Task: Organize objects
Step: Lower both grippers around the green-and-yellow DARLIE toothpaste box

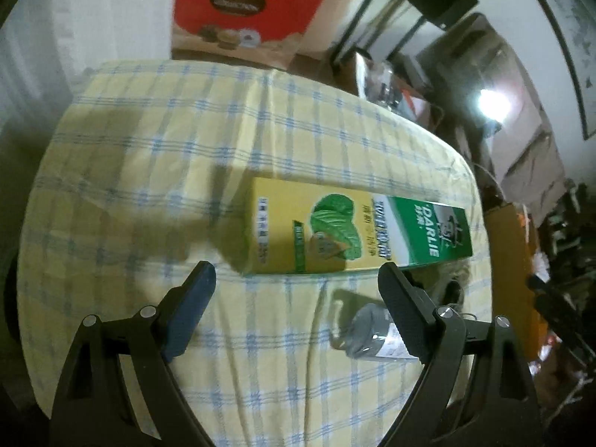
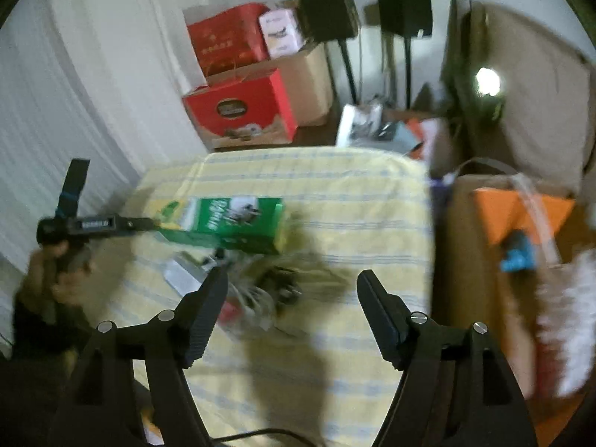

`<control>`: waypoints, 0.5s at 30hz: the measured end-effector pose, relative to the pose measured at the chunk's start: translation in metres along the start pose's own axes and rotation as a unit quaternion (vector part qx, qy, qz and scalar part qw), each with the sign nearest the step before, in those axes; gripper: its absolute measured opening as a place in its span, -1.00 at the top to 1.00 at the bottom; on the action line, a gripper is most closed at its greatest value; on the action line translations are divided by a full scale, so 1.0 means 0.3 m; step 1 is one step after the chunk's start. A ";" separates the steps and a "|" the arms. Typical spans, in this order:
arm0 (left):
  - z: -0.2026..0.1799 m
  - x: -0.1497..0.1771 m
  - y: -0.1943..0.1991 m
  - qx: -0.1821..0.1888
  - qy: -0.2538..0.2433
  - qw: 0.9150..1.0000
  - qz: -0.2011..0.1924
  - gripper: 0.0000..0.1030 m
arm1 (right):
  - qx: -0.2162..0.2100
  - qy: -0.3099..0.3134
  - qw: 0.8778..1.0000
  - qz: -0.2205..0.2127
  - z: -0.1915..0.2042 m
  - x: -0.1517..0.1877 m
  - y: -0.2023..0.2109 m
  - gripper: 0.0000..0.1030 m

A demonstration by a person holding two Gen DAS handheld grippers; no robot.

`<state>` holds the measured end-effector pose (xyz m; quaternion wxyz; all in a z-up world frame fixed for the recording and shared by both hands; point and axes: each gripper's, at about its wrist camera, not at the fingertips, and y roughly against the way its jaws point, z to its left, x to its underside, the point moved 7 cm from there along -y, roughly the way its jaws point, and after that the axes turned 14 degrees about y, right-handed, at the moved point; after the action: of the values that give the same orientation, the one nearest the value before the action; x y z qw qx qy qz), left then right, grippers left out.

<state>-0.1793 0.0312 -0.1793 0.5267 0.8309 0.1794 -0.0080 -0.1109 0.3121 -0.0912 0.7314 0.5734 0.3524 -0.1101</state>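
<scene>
A long yellow and green toothpaste box (image 1: 354, 229) lies flat on the checked tablecloth (image 1: 186, 141), just beyond my left gripper (image 1: 296, 273), which is open with nothing between its fingers. A small grey clear-wrapped item (image 1: 367, 333) lies beside the right finger, partly hidden by it. In the right wrist view the same toothpaste box (image 2: 231, 221) lies at mid-left, with a blurred tangle of small dark and silvery objects (image 2: 257, 287) in front of it. My right gripper (image 2: 292, 283) hangs open above the cloth, holding nothing. A hand (image 2: 56, 260) holds the other gripper at the left.
A red carton (image 1: 242, 11) stands past the table's far edge, with more boxes (image 2: 238, 74) and speaker stands (image 2: 402, 11) behind. An orange box (image 2: 521, 216) and cardboard sit off the table's right edge. A bright lamp (image 1: 493, 104) glares at right.
</scene>
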 end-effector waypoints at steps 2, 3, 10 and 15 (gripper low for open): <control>-0.014 -0.003 -0.016 0.010 -0.006 1.000 0.015 -0.70 | -0.009 -0.016 0.999 0.026 0.009 -0.026 -0.088 -0.43; -0.026 -0.009 -0.023 0.013 -0.008 1.000 0.021 -0.70 | -0.012 -0.018 0.999 0.034 0.014 -0.037 -0.116 -0.43; -0.030 -0.058 -0.080 0.027 0.016 0.998 0.049 -0.73 | -0.057 -0.054 0.995 0.063 0.038 -0.134 -0.291 -0.45; -0.010 -0.079 -0.115 0.030 0.034 0.997 0.055 -0.78 | -0.067 -0.064 0.992 0.085 0.043 -0.159 -0.369 -0.58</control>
<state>-0.2127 0.0401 -0.2033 0.4949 0.8547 0.1508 0.0439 -0.2031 0.2535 -0.1437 0.7961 0.5426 0.2613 -0.0600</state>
